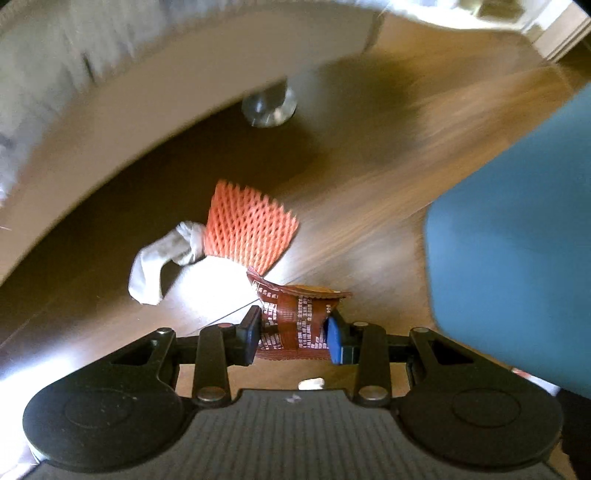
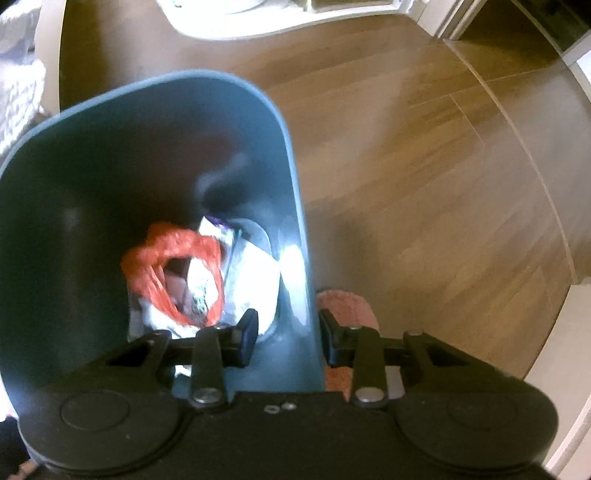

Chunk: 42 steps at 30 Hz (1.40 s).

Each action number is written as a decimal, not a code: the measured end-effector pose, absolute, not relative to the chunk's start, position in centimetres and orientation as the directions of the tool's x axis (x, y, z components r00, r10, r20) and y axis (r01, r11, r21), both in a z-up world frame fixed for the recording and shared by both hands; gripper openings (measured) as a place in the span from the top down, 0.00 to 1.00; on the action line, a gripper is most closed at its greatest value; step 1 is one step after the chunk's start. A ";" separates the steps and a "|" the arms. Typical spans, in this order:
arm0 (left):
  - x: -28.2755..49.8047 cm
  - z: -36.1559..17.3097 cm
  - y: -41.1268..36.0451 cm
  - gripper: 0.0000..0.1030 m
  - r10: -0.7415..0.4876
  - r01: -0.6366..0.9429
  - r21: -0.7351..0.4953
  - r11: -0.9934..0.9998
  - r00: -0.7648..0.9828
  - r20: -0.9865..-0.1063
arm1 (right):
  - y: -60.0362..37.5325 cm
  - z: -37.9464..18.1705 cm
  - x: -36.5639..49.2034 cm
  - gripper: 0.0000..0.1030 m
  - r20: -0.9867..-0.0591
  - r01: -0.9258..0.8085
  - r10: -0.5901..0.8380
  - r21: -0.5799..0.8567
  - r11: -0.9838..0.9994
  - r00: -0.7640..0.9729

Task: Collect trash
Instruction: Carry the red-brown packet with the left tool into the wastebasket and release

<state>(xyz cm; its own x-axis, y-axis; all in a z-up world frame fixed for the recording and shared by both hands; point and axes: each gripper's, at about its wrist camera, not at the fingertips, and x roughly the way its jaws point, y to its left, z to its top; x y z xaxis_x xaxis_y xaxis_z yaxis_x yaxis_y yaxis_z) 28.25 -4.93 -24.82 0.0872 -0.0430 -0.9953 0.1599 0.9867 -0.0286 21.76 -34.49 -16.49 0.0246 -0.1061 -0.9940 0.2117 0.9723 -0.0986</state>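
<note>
In the left wrist view my left gripper (image 1: 291, 334) is shut on a brown printed snack wrapper (image 1: 295, 317) and holds it above the wood floor. An orange foam fruit net (image 1: 249, 229) and a white sock (image 1: 162, 262) lie on the floor just ahead. The blue trash bin's outer wall (image 1: 517, 236) is at the right. In the right wrist view my right gripper (image 2: 288, 339) is shut on the blue bin's rim (image 2: 306, 314), one finger inside, one outside. The bin holds a red plastic bag (image 2: 173, 262) and white wrappers (image 2: 251, 277).
A pale bed or sofa base (image 1: 147, 110) with a round metal foot (image 1: 269, 107) arches over the floor ahead. A pink slipper (image 2: 347, 306) sits beside the bin. White furniture (image 2: 277, 14) and a doorway (image 2: 517, 33) stand farther off.
</note>
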 end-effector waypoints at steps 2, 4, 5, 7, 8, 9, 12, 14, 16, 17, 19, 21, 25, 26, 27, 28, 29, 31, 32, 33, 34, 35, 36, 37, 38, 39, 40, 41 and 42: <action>27.7 -22.0 -5.5 0.66 -0.053 0.174 -0.032 0.984 0.119 -0.991 | -34.4 -16.5 21.3 0.68 -0.995 0.210 -0.100 -0.092 0.973 0.025; 27.0 -19.0 -6.3 0.66 -0.059 0.185 -0.031 0.982 0.147 -0.987 | -34.4 -16.3 21.0 0.68 -0.996 0.218 -0.081 -0.072 0.973 0.034; 26.7 -17.7 -6.6 0.66 -0.063 0.190 -0.032 0.981 0.161 -0.985 | -34.4 -16.4 20.9 0.68 -0.997 0.220 -0.068 -0.058 0.974 0.036; 26.0 -15.3 -7.1 0.66 -0.072 0.198 -0.035 0.980 0.187 -0.980 | -34.3 -16.9 20.7 0.70 -0.997 0.221 -0.076 -0.069 0.973 0.022; 25.6 -14.2 -7.4 0.66 -0.077 0.202 -0.036 0.979 0.198 -0.977 | -34.2 -17.2 20.6 0.71 -0.996 0.212 -0.087 -0.083 0.974 0.011; 25.3 -13.2 -7.6 0.66 -0.079 0.204 -0.036 0.978 0.209 -0.975 | -34.0 -17.6 20.5 0.71 -0.995 0.196 -0.100 -0.097 0.976 0.002; 24.5 -10.5 -8.5 0.66 -0.085 0.215 -0.033 0.976 0.237 -0.968 | -33.0 -18.3 20.3 0.71 -0.988 0.129 -0.153 -0.153 0.980 -0.012; 24.0 -8.9 -9.0 0.66 -0.089 0.223 -0.030 0.974 0.259 -0.962 | -32.8 -18.3 20.3 0.74 -0.984 0.117 -0.175 -0.175 0.978 -0.007; 23.5 -7.7 -9.4 0.66 -0.101 0.229 -0.036 0.973 0.278 -0.955 | -33.1 -18.0 20.3 0.81 -0.984 0.138 -0.176 -0.175 0.975 -0.003; 23.3 -7.3 -9.5 0.66 -0.107 0.230 -0.040 0.972 0.287 -0.952 | -33.4 -18.0 20.2 0.88 -0.985 0.158 -0.174 -0.172 0.972 -0.006; 23.1 -6.2 -9.7 0.66 -0.117 0.230 -0.047 0.972 0.302 -0.946 | -33.9 -17.7 20.0 0.92 -0.987 0.193 -0.158 -0.156 0.969 -0.002; 22.8 -5.2 -9.9 0.66 -0.133 0.232 -0.059 0.971 0.320 -0.938 | -34.1 -17.1 19.8 0.94 -0.991 0.219 -0.130 -0.124 0.968 0.018; 22.4 -4.2 -10.0 0.66 -0.151 0.243 -0.067 0.968 0.343 -0.927 | -33.0 -15.5 19.7 0.98 -0.992 0.200 -0.103 -0.086 0.976 0.079; 22.3 -4.1 -10.0 0.66 -0.152 0.246 -0.067 0.967 0.347 -0.925 | -31.9 -15.1 19.6 0.98 -0.987 0.170 -0.131 -0.114 0.979 0.093; 22.2 -4.0 -10.0 0.66 -0.155 0.248 -0.068 0.966 0.350 -0.924 | -31.0 -14.8 19.5 0.98 -0.984 0.151 -0.147 -0.131 0.980 0.100; 22.1 -3.9 -9.9 0.66 -0.158 0.248 -0.070 0.966 0.353 -0.922 | -30.3 -14.6 19.5 0.97 -0.983 0.143 -0.154 -0.139 0.980 0.103; 22.0 -4.0 -9.8 0.66 -0.159 0.249 -0.071 0.966 0.354 -0.921 | -29.5 -14.4 19.4 0.97 -0.981 0.136 -0.161 -0.146 0.980 0.106; 21.8 -4.1 -9.7 0.66 -0.161 0.251 -0.072 0.965 0.357 -0.920 | -28.3 -14.1 19.3 0.96 -0.978 0.115 -0.177 -0.164 0.980 0.112; 21.7 -4.1 -9.6 0.66 -0.165 0.250 -0.077 0.965 0.356 -0.920 | -27.7 -13.8 19.1 0.95 -0.976 0.109 -0.185 -0.172 0.979 0.117; 21.6 -4.2 -9.5 0.66 -0.172 0.250 -0.084 0.965 0.353 -0.920 | -27.2 -13.7 18.9 0.95 -0.974 0.104 -0.190 -0.177 0.979 0.123; 21.5 -4.3 -9.4 0.66 -0.176 0.250 -0.089 0.964 0.351 -0.920 | -26.8 -13.6 18.7 0.94 -0.972 0.100 -0.195 -0.183 0.978 0.130; 21.4 -4.5 -9.4 0.66 -0.178 0.250 -0.092 0.964 0.349 -0.920 | -26.4 -13.5 18.6 0.94 -0.970 0.095 -0.202 -0.190 0.977 0.134; 21.3 -4.7 -9.4 0.66 -0.181 0.252 -0.095 0.963 0.345 -0.921 | -26.3 -13.5 18.4 0.94 -0.968 0.090 -0.208 -0.197 0.976 0.136; 21.2 -4.9 -9.5 0.66 -0.185 0.255 -0.098 0.962 0.342 -0.921 | -26.1 -13.5 18.3 0.94 -0.967 0.094 -0.212 -0.200 0.975 0.138; 21.1 -5.1 -9.6 0.66 -0.187 0.259 -0.099 0.961 0.340 -0.922 | -26.2 -13.4 18.3 0.94 -0.967 0.103 -0.213 -0.199 0.975 0.139; 21.1 -5.3 -9.8 0.66 -0.189 0.264 -0.100 0.959 0.337 -0.922 | -26.1 -13.5 18.3 0.94 -0.966 0.108 -0.216 -0.202 0.973 0.139; 21.0 -5.5 -10.0 0.66 -0.191 0.273 -0.099 0.957 0.336 -0.922 | -26.0 -13.5 18.2 0.94 -0.965 0.107 -0.221 -0.207 0.972 0.139; 20.9 -5.7 -10.3 0.66 -0.190 0.282 -0.093 0.955 0.337 -0.922 | -25.9 -13.5 18.4 0.94 -0.964 0.105 -0.227 -0.213 0.971 0.141; 20.8 -6.0 -10.6 0.66 -0.184 0.291 -0.083 0.953 0.341 -0.922 | -25.6 -13.7 18.6 0.94 -0.962 0.102 -0.232 -0.219 0.970 0.142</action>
<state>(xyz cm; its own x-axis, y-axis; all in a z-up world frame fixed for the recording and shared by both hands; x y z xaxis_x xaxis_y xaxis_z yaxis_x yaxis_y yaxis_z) 20.82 -10.64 -6.00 0.3411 -0.1843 -0.9218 0.2911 0.9531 -0.0829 18.57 -25.64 -13.66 0.1425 -0.2323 -0.9622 0.1021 0.9703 -0.2191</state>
